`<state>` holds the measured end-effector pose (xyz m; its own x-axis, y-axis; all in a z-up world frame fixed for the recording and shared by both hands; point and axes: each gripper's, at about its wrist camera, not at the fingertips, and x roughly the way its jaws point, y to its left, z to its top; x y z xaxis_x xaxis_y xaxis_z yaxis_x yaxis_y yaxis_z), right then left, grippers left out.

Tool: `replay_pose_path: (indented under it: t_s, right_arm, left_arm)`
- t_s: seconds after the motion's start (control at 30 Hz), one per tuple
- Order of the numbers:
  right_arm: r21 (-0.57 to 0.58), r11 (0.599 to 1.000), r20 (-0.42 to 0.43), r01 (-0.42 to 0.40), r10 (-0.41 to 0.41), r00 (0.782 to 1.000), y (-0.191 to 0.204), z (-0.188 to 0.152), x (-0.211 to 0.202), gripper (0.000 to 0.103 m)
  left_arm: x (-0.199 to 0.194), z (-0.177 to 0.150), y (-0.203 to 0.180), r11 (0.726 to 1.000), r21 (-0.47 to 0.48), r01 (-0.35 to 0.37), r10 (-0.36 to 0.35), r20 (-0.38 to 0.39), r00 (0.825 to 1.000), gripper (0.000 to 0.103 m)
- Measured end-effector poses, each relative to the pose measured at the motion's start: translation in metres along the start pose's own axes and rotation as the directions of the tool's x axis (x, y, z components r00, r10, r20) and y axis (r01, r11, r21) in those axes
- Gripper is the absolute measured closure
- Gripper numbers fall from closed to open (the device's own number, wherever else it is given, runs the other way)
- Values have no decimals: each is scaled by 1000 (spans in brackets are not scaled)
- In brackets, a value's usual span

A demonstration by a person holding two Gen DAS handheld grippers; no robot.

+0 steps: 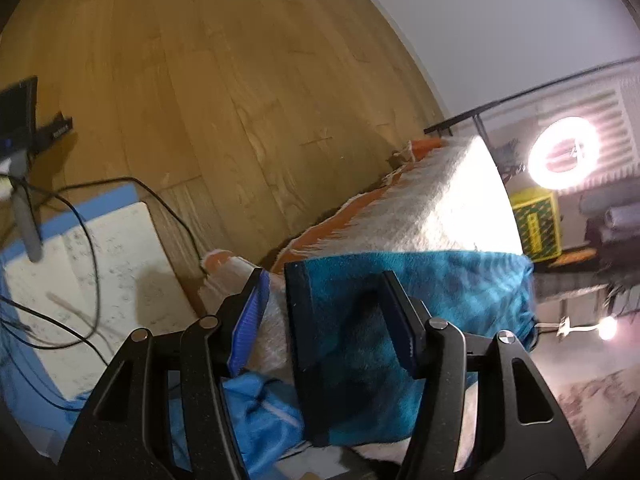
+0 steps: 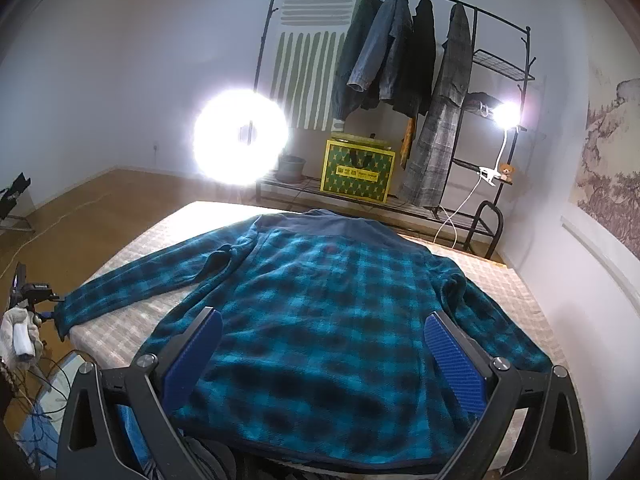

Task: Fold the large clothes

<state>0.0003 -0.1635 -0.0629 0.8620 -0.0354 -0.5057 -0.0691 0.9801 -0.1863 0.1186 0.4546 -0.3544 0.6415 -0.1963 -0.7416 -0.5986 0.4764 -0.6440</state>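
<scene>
No text can be read — the yellow-green box's (image 2: 357, 172) print stays illegible.

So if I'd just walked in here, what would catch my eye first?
Probably the blue plaid fleece jacket spread flat on the bed, sleeves out. Behind it a ring light glares beside a clothes rack against the far wall.

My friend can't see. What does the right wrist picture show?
A blue plaid jacket lies spread flat on a bed, with the right gripper open above its hem. Behind stand a bright ring light and a clothes rack.
</scene>
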Motion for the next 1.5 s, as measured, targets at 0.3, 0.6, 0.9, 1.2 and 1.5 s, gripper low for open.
replay_pose_path:
  t_s: [0.3,0.6,0.9,1.2,1.5]
  right_arm:
    - [9,1000,-15,-8,8,1000,-3,-1,3,1]
    - [53,994,-67,-93,96,993,-12,-7,11,15]
    - [111,962,-143,-251,265,954,-23,-25,29,59]
    - [161,942,-147,-295,318,937,-46,-34,47,64]
    - [215,904,-141,-370,404,904,-99,-31,70,62]
  left_arm:
    - [-19,-4,-29,994,107,-11,1,94,996,94]
    - [-60,-34,-94,962,238,137,-165,104,981,95]
    - [-91,-101,-191,860,401,317,-341,-11,940,95]
    - [-100,-208,-291,689,512,513,-464,-232,855,95]
    - [-91,-303,-314,679,556,479,-343,-337,877,95]
